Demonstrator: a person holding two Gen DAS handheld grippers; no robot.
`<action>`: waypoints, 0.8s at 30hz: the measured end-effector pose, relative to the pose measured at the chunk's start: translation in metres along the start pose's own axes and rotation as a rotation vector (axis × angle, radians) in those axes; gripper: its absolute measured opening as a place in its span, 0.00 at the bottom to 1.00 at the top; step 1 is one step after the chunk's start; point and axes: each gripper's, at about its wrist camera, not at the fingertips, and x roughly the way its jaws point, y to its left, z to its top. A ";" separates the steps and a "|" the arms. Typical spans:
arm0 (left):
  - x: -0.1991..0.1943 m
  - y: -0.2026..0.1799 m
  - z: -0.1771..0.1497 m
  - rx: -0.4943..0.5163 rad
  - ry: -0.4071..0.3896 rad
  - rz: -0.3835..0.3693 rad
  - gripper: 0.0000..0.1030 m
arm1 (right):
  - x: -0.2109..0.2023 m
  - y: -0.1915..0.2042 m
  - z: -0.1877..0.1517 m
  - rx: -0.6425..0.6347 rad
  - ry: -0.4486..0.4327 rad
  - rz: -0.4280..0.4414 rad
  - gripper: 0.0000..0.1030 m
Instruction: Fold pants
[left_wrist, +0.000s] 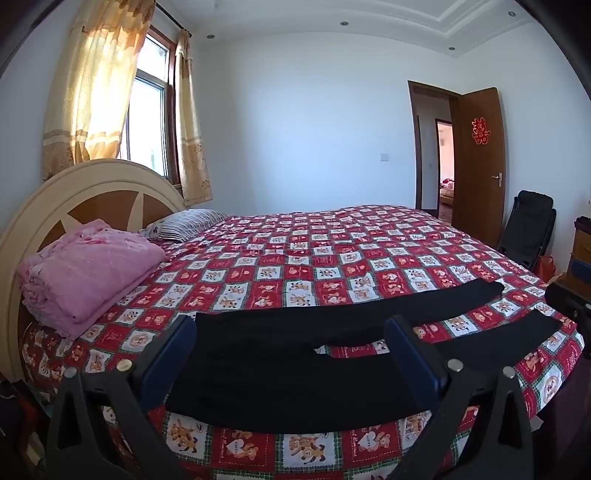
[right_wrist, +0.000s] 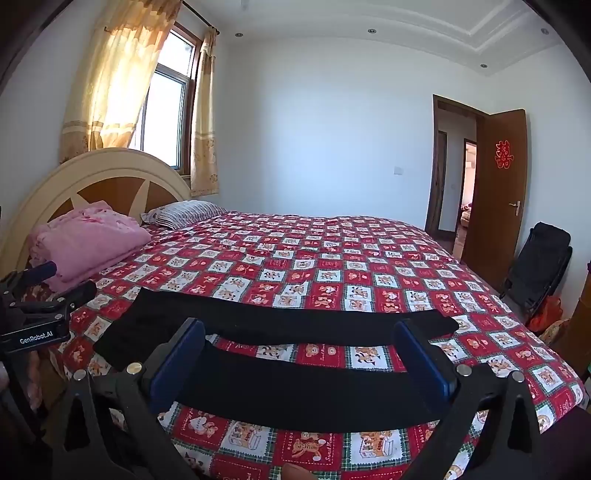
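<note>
Black pants (left_wrist: 280, 354) lie flat along the near edge of the bed, waist to the left and both legs spread to the right. In the right wrist view the pants (right_wrist: 295, 384) show two separate legs. My left gripper (left_wrist: 291, 332) is open and empty, held above the waist end. My right gripper (right_wrist: 299, 336) is open and empty, held above the near leg. The left gripper also shows at the left edge of the right wrist view (right_wrist: 44, 288). The right gripper's body shows at the right edge of the left wrist view (left_wrist: 569, 302).
The bed has a red checked cartoon sheet (left_wrist: 295, 258). A folded pink blanket (left_wrist: 85, 273) and a striped pillow (left_wrist: 184, 223) lie by the headboard (left_wrist: 55, 199). A black folding chair (left_wrist: 528, 229) and an open door (left_wrist: 480, 162) are at the right.
</note>
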 end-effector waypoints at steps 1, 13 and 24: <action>0.000 0.000 0.000 -0.001 -0.001 0.001 1.00 | 0.001 0.006 -0.002 -0.013 0.000 -0.003 0.99; -0.001 0.001 -0.002 -0.001 -0.005 0.000 1.00 | 0.003 0.008 -0.002 -0.016 0.011 -0.004 0.99; 0.000 0.005 -0.003 -0.005 -0.004 0.003 1.00 | 0.007 0.010 -0.003 -0.019 0.023 -0.005 0.99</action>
